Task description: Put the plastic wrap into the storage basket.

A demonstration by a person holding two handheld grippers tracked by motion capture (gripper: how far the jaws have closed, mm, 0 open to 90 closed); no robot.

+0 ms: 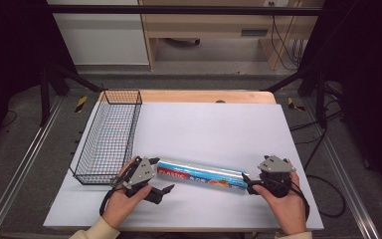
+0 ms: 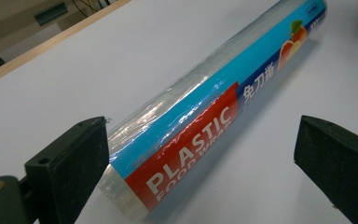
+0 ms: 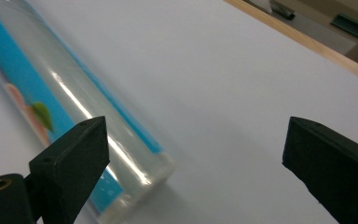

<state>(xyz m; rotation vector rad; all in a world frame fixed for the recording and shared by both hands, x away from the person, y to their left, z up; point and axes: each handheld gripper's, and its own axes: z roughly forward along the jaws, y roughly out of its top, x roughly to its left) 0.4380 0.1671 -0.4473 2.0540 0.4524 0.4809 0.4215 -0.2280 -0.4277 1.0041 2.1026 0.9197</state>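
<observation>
A roll of plastic food wrap (image 1: pixel 201 177), clear film over a blue and red label, lies on its side on the white tabletop (image 1: pixel 214 129) near the front. My left gripper (image 1: pixel 161 174) is open at the roll's left end. In the left gripper view that end of the roll (image 2: pixel 205 107) lies between the wide-apart jaws, close against the left one, with a clear gap to the right one. My right gripper (image 1: pixel 248 183) is open at the roll's right end. In the right gripper view the roll (image 3: pixel 51 98) lies off to the left, its end beside the left jaw.
A black wire basket (image 1: pixel 108 137) stands along the left side of the table, just behind my left hand. A wooden edge (image 1: pixel 209 96) runs along the back of the white surface. Black frame bars and cables surround the table.
</observation>
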